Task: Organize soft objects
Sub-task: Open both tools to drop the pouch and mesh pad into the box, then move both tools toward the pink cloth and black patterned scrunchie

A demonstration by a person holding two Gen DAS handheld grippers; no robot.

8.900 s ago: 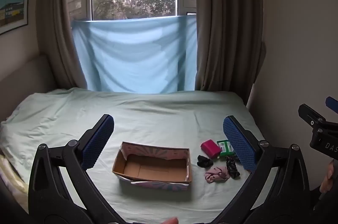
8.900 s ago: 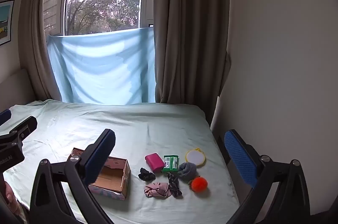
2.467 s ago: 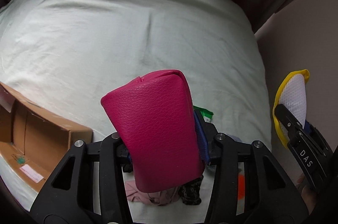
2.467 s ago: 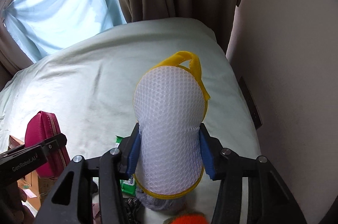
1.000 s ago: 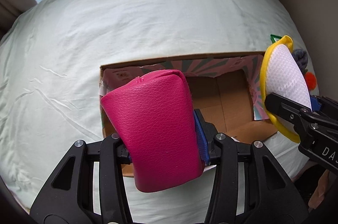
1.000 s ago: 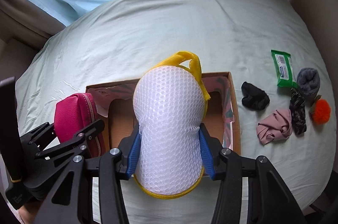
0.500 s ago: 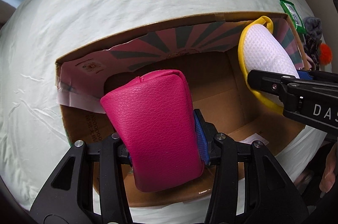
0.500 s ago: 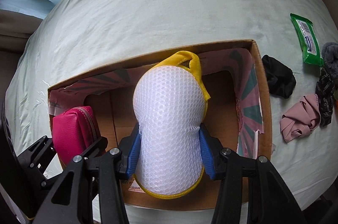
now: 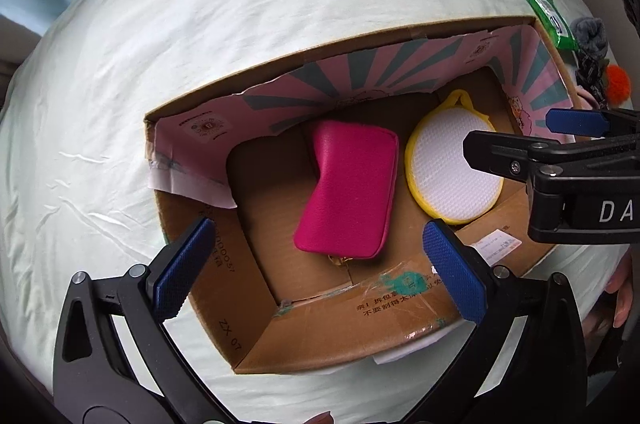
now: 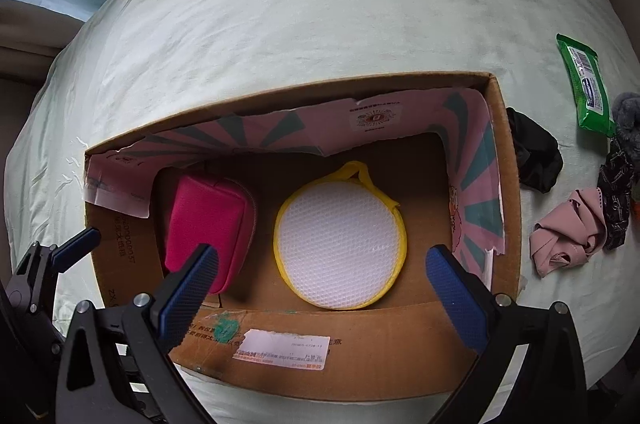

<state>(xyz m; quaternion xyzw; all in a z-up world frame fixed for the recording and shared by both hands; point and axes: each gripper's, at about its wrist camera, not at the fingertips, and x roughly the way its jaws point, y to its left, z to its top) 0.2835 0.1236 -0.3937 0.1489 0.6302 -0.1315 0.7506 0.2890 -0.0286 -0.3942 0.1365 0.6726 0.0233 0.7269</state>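
Note:
An open cardboard box (image 9: 256, 288) (image 10: 510, 184) sits on the pale green bed. A pink pouch (image 9: 348, 190) (image 10: 208, 220) lies on its floor at the left. A round white mesh pad with a yellow rim (image 9: 448, 168) (image 10: 340, 244) lies to its right. My left gripper (image 9: 320, 276) is open and empty above the box's near side. My right gripper (image 10: 324, 288) is open and empty above the mesh pad; it also shows in the left wrist view (image 9: 560, 140).
On the sheet right of the box lie a green wipes pack (image 10: 586, 84), a black cloth (image 10: 534, 156), a pink cloth (image 10: 568, 238), a dark patterned scrunchie (image 10: 618, 192), a grey fuzzy item (image 10: 630, 120) and an orange pompom (image 9: 616, 84).
Both grippers have opened. The pink pouch has dropped from the left gripper and the mesh pad from the right gripper onto the box floor.

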